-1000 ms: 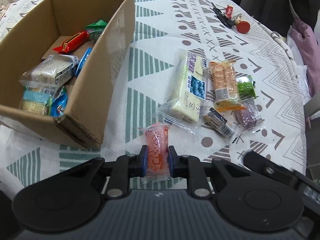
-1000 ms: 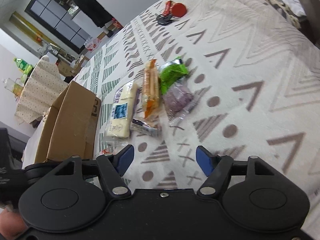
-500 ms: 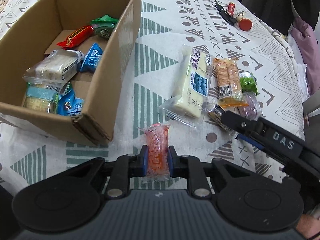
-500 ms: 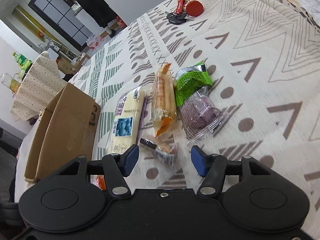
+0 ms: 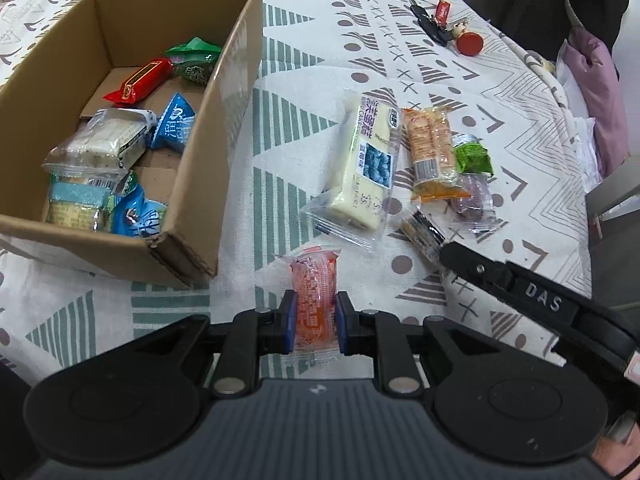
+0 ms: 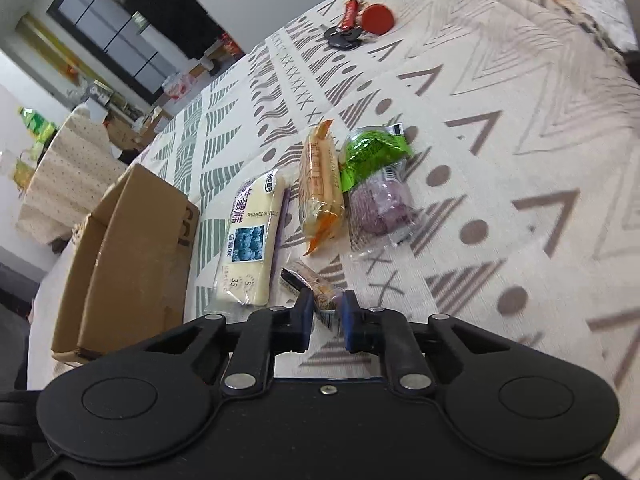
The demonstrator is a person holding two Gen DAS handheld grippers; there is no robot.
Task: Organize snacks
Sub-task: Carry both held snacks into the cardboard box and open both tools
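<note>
Patterned tablecloth [image 5: 304, 60]: right gripper [image 6: 325, 316] has just closed on the small dark bar [image 6: 310, 282]; left gripper [image 5: 314, 322] still clamps the pink packet [image 5: 314, 292], box [image 5: 224, 128] at ten o'clock.

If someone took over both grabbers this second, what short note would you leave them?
Left gripper: shut on the pink-orange snack packet, held near the cardboard box.
Right gripper: closed around the end of the small dark bar, which lies on the tablecloth.
Done: several snacks are in the box.
Left: box both held snacks, then the blueberry cake, orange crackers, green packet and purple snack.
</note>
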